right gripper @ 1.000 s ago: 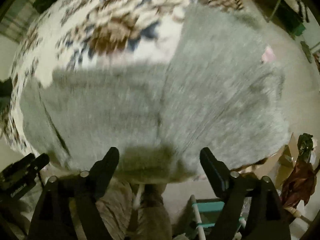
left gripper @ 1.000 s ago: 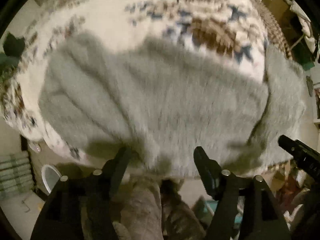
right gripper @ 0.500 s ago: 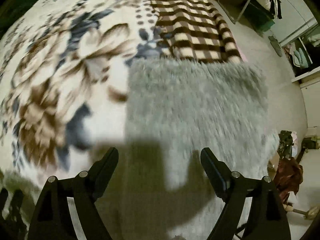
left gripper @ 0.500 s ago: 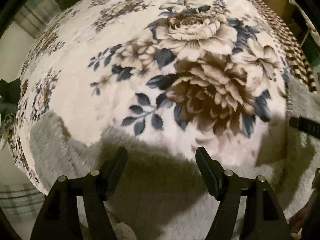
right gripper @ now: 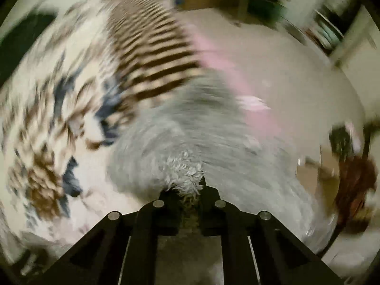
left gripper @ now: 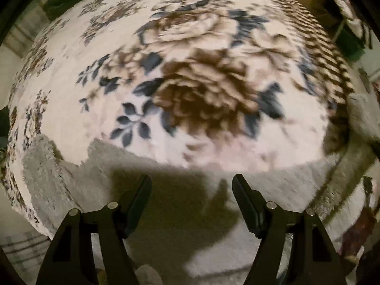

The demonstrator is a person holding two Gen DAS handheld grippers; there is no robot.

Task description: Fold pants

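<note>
Right gripper [right gripper: 187,190] pinching pants [right gripper: 190,142]; left gripper [left gripper: 192,190] spread just above them. We'd drag slow, edges aligned.

The left gripper [left gripper: 192,185] is held with its fingers [left gripper: 140,194] spread wide above the grey fleecy pants [left gripper: 180,232], which are laid on a floral blanket [left gripper: 190,71]. A shadow is cast between the fingers.

Fluffy grey pants [left gripper: 166,213] spread flat on floral blanket [left gripper: 190,83], near edge.
</note>
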